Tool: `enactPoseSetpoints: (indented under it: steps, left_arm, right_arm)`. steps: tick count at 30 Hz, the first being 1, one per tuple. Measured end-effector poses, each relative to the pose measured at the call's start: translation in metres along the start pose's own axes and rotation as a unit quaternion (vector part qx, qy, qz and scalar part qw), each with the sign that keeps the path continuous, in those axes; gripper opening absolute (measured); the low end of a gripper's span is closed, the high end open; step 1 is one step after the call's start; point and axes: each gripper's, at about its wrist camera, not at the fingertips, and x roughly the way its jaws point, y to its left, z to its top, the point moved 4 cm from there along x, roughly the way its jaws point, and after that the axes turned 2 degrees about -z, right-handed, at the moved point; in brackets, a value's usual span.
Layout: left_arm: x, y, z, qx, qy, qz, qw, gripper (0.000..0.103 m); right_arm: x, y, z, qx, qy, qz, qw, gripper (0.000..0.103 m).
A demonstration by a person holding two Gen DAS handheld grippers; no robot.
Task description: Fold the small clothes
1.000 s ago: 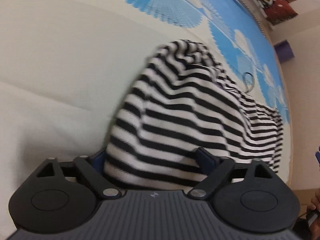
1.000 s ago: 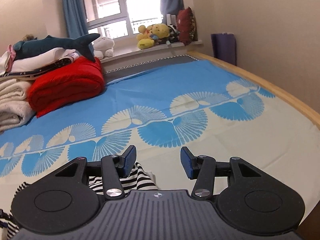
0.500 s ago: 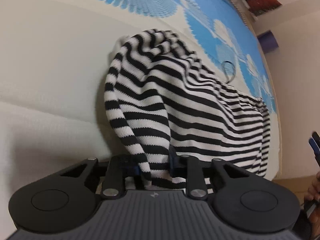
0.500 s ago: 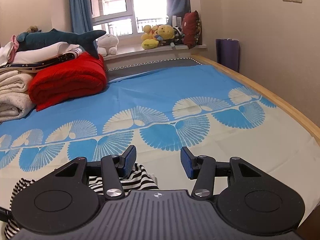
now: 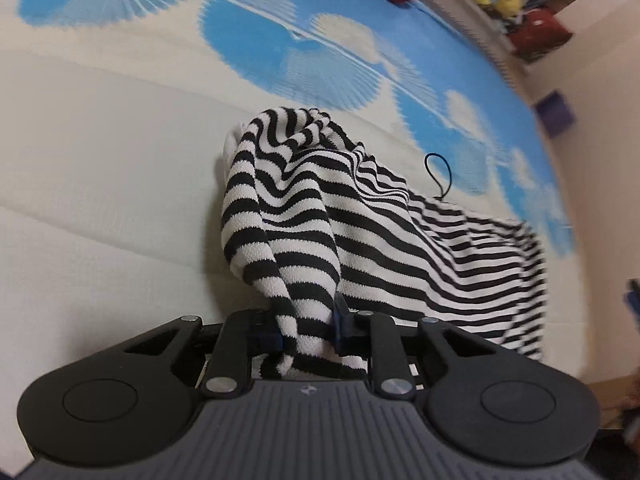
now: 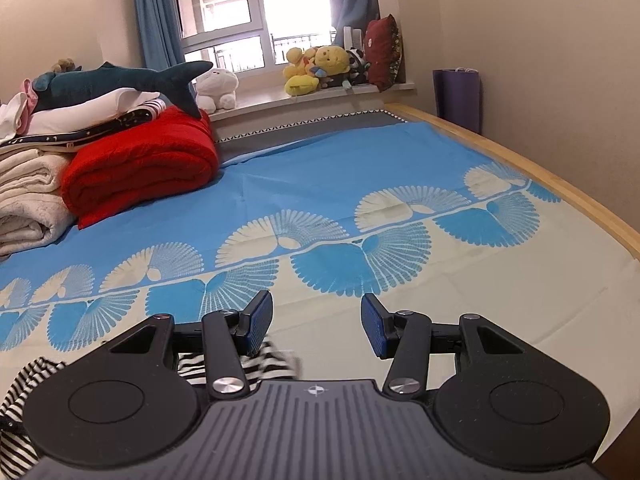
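Striped garment, black and white knit, bunched on bedsheet.
Left gripper pinches a fold, apparently lifted; right gripper spread wide, holding nothing.

Daylight pours in from the window, which is blown out to white glare, and the room in the right wrist view is bright and sharp. Straight lines bow toward the corners of both fisheye pictures. The left wrist view is dimmer and softer: the bed sheet smears at the edges, and the striped garment casts a soft shadow on the sheet beside it.
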Motion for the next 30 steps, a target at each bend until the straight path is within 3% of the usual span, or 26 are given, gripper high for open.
enactPoseSetpoints:
  steps: [3, 7, 15, 22, 30]
  left_arm:
    - [-0.013, 0.002, 0.002, -0.008, -0.016, 0.030, 0.9994, 0.023]
    - [-0.022, -0.023, 0.003, 0.025, -0.028, 0.035, 0.9987, 0.023]
    - [-0.026, -0.121, 0.001, 0.068, -0.071, -0.019, 0.9950, 0.022]
    - [0.012, -0.230, -0.023, 0.148, -0.059, -0.051, 0.9860, 0.022]
    - [0.077, -0.309, -0.052, 0.198, -0.029, -0.031, 0.9793, 0.027]
  right_arm:
    - [0.001, -0.003, 0.001, 0.002, 0.002, 0.004, 1.000, 0.051]
    - [0.002, -0.007, 0.002, 0.005, 0.004, 0.007, 1.000, 0.051]
    - [-0.005, -0.014, 0.001, 0.003, 0.003, 0.012, 1.000, 0.051]
    - [-0.010, -0.031, -0.002, 0.003, 0.008, 0.010, 1.000, 0.051]
    - [-0.007, -0.040, -0.004, -0.013, 0.011, 0.000, 1.000, 0.051]
